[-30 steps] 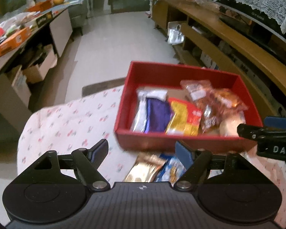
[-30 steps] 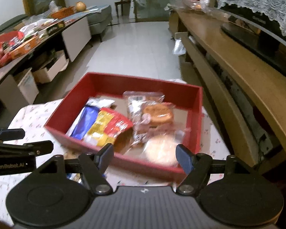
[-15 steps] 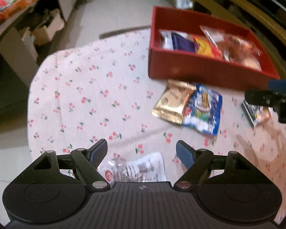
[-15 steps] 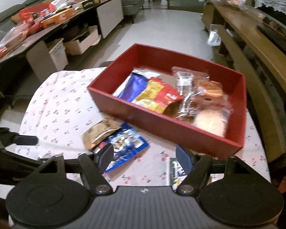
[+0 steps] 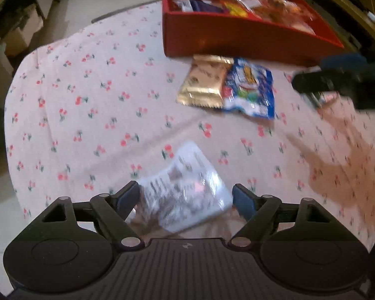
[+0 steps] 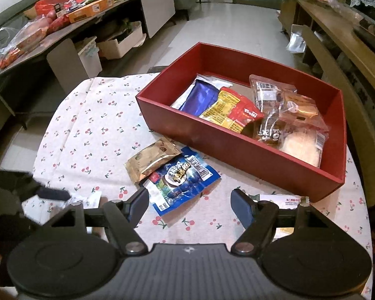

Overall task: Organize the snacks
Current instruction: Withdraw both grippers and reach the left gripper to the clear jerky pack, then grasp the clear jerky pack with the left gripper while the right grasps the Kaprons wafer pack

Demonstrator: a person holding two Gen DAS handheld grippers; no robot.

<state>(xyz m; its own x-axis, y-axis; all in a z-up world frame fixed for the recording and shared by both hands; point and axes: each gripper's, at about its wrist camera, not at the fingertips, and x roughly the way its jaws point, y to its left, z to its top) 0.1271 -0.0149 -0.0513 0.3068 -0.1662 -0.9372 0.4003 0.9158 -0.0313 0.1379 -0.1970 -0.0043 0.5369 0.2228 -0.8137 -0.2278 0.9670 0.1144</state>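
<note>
Left gripper point(image 5: 186, 198) spread wide around the clear snack packet point(image 5: 185, 196).
Packet looks light, crinkly, probably slippery; pinch mid-body. Right gripper point(image 6: 188, 206) is released, empty.

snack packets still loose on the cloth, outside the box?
4: gold packet and blue packet beside the red box, clear packet between left fingers, one partly hidden behind right fingers.
</note>
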